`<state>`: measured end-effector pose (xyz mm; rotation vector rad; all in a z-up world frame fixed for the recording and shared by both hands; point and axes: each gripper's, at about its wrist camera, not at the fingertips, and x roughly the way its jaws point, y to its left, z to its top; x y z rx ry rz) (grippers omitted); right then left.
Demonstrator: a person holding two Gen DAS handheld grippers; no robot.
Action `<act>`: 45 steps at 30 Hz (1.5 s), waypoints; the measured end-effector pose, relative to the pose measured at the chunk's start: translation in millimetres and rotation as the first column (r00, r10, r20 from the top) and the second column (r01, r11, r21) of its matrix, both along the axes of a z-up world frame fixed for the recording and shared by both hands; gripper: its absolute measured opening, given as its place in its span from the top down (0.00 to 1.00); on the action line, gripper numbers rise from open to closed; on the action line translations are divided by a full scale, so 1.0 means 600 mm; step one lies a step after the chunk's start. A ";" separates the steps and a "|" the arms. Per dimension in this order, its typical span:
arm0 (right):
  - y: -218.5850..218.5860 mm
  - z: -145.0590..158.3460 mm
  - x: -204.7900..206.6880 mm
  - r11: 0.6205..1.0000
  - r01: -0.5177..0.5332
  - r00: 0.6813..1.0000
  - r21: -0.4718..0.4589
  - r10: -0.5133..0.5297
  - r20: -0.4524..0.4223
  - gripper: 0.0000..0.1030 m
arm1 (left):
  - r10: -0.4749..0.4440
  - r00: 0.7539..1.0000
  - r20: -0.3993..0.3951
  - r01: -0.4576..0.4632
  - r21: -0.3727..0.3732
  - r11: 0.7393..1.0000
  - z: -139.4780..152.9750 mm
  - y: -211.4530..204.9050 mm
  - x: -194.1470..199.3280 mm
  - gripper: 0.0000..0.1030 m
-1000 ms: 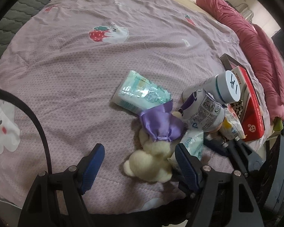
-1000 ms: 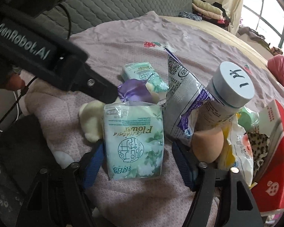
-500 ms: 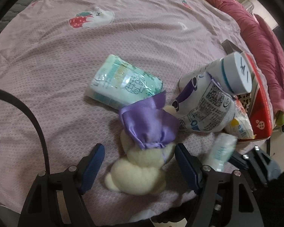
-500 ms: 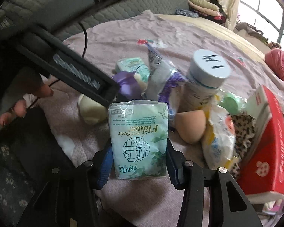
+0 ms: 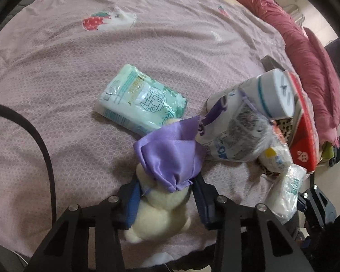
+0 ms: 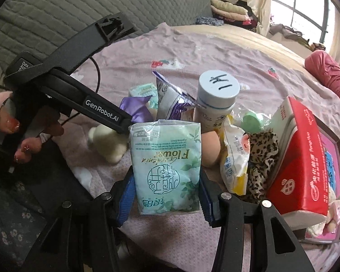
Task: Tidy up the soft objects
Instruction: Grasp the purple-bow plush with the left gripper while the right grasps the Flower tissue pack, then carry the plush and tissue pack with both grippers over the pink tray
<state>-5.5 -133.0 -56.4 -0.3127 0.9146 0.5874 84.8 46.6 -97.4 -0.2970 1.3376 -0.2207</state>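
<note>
Two grips | my left gripper (image 5: 166,200) clamps plush toy (image 5: 161,213) | my right gripper (image 6: 165,198) clamps tissue pack (image 6: 166,167) | bottle (image 6: 215,104) at 1 o'clock.

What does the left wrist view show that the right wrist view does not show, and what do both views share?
Only the left wrist view shows the left gripper closed on the plush toy from above.

Only the right wrist view shows the printed front of the tissue pack in the right gripper, a peach sponge and a quilted grey headboard.

Both show the white bottle, red box and pink bedsheet.
</note>
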 end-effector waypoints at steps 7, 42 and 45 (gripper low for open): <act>-0.015 0.039 -0.008 0.998 0.041 0.998 0.048 -0.043 0.038 0.50 | -0.002 0.998 0.059 0.002 0.008 1.000 0.054 0.003 -0.025 0.58; -0.264 0.195 -0.010 0.876 0.408 0.874 0.256 -0.456 0.169 0.50 | -0.249 0.921 0.298 0.224 0.115 0.968 0.267 -0.224 -0.083 0.58; -0.291 0.206 -0.007 0.861 0.434 0.859 0.266 -0.484 0.166 0.50 | -0.266 0.915 0.304 0.240 0.118 0.963 0.274 -0.246 -0.082 0.58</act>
